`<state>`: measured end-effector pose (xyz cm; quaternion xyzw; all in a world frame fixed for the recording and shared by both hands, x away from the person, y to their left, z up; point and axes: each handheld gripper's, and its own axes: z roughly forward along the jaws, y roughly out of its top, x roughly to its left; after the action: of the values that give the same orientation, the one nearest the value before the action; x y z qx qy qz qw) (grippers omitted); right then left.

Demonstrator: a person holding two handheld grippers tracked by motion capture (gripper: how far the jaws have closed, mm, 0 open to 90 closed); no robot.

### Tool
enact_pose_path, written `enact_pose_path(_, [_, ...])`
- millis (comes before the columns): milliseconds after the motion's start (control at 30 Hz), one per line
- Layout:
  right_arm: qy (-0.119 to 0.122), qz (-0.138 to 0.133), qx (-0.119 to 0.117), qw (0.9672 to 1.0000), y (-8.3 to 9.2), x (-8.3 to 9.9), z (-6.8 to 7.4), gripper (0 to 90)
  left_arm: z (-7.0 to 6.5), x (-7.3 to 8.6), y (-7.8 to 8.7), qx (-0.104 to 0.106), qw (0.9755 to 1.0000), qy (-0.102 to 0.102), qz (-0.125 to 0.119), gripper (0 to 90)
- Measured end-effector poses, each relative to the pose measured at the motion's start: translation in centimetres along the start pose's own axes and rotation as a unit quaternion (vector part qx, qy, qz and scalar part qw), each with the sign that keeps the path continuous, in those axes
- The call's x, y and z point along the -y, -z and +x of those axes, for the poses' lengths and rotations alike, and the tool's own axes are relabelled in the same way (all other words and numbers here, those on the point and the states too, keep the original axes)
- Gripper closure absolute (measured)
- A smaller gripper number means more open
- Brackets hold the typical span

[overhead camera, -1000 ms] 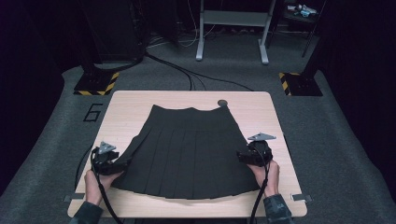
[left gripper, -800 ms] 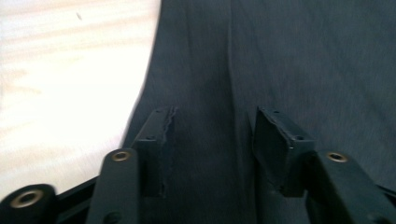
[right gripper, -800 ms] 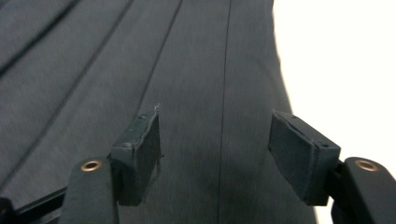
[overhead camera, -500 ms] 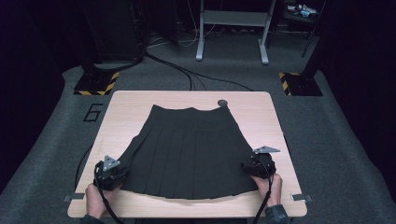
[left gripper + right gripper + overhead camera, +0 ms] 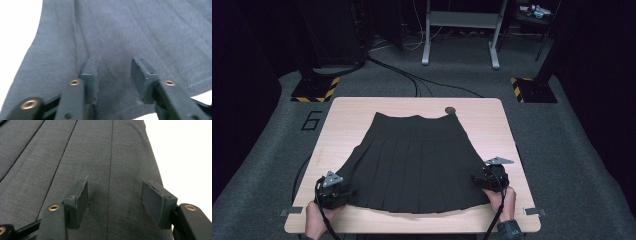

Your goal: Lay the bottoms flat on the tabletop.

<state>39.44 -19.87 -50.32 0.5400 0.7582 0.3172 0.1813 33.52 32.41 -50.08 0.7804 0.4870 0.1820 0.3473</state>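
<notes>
Black pleated skirt [image 5: 414, 165] lies flat mid-table, hem nearest the person. At its near corners the left gripper [image 5: 343, 192] and right gripper [image 5: 478, 181] rest with jaws parted over the cloth, clamping nothing; the left's have just been opening. Beyond, "6" [image 5: 311, 120] marks the floor.

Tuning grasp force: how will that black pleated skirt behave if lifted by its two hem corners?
Probably floppy: the skirt lies flat on the table and ripples slightly between the left gripper jaws. It would likely sag in the middle. The matte weave looks unslippery, and thin, so probably light.
</notes>
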Motion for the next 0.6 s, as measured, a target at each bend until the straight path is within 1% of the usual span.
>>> enact_pose_path(33, [0.001,-0.002,-0.001,1.0,0.1,-0.1,0.0,36.8,0.2,-0.4,0.2,-0.008,1.0,0.003,-0.003,48.7])
enact_pose_path(67, [0.007,-0.006,-0.001,1.0,0.1,-0.2,-0.1,36.6,0.4,-0.7,0.3,-0.01,0.9999,0.003,-0.007,43.3])
enact_pose_path(133, [0.0,-0.006,0.001,1.0,0.2,-0.3,0.0,35.9,1.0,-1.4,0.4,-0.018,0.9996,0.008,-0.018,37.0])
enact_pose_path(167, [0.008,-0.01,-0.001,0.9999,0.2,-0.4,-0.1,33.5,1.3,-1.8,0.4,-0.022,0.9995,0.01,-0.019,33.9])
enact_pose_path(200, [-0.001,-0.007,0.002,1.0,0.2,-0.5,0.1,30.5,1.6,-2.0,0.2,-0.028,0.9992,0.013,-0.025,30.2])
enact_pose_path(233, [0.005,-0.011,0.003,0.9999,0.2,-0.6,0.0,28.9,1.9,-2.4,0.1,-0.025,0.9995,0.012,-0.019,27.6])
enact_pose_path(267, [-0.001,-0.009,0.003,1.0,0.3,-0.7,0.1,26.2,2.1,-2.6,-0.1,-0.027,0.9994,0.014,-0.016,25.1])
enact_pose_path(300, [0.006,-0.012,0.004,0.9999,0.2,-0.8,0.1,22.6,2.4,-2.9,-0.5,-0.031,0.9992,0.017,-0.017,22.3])
enact_pose_path(333, [0.007,-0.015,0.006,0.9998,0.2,-1.0,0.2,19.6,2.5,-3.1,-0.7,-0.031,0.9993,0.018,-0.014,19.8])
enact_pose_path(367, [0.002,-0.013,0.008,0.9999,0.2,-1.1,0.3,17.6,2.7,-3.4,-1.0,-0.032,0.9993,0.018,-0.011,18.0])
enact_pose_path(400, [0.004,-0.012,0.006,0.9999,0.1,-1.2,0.4,14.9,2.8,-3.7,-1.2,-0.031,0.9994,0.016,-0.006,16.4])
enact_pose_path(433, [0.004,-0.014,0.006,0.9999,0.1,-1.4,0.5,15.0,2.9,-3.8,-1.7,-0.039,0.9991,0.014,-0.007,15.5])
enact_pose_path(500, [0.011,-0.009,0.006,0.9999,-0.1,-1.7,0.8,11.4,3.0,-4.1,-2.5,-0.039,0.9991,0.013,0.001,14.4])
enact_pose_path(533, [0.012,-0.009,0.006,0.9999,-0.3,-1.8,0.9,8.7,3.1,-4.3,-2.8,-0.042,0.999,0.007,0.016,12.9])
enact_pose_path(600, [0.015,0.005,0.005,0.9999,-0.8,-2.0,1.2,3.4,3.1,-4.4,-3.6,-0.045,0.9986,0.011,0.024,8.6])
